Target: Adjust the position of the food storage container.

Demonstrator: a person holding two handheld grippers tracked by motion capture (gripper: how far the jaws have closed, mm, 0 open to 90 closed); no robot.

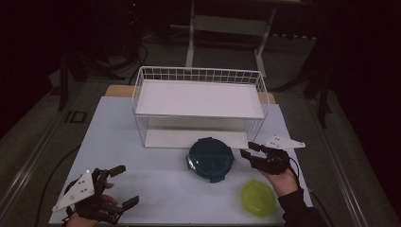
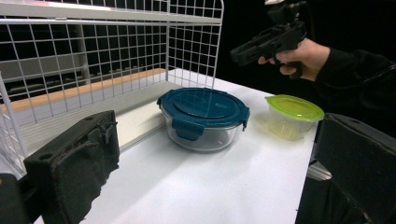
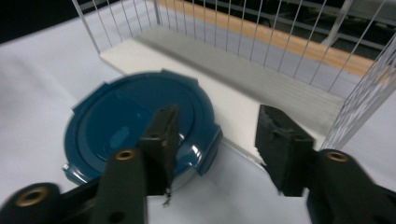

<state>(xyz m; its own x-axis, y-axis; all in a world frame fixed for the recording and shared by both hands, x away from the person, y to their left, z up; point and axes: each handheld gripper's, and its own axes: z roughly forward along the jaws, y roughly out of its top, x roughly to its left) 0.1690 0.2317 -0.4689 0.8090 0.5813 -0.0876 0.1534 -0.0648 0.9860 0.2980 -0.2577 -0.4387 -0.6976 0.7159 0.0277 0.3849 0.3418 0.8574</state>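
My right gripper [image 1: 252, 152] hangs open beside the blue-lidded container [image 1: 210, 159] at frame centre; I should straddle its rim squarely before closing. My left gripper [image 1: 122, 185], lower left, waits open

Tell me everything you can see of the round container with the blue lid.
The round container has a clear, glass-like bowl and a dark blue plastic-looking lid with snap tabs around its rim, all folded down, so it looks shut. The left gripper view shows nothing clearly inside. It stands upright on the white table, just in front of the wire rack's lower shelf. The right gripper hovers beside its edge, jaws open, not touching. The green-lidded container stands apart, nearer the person.
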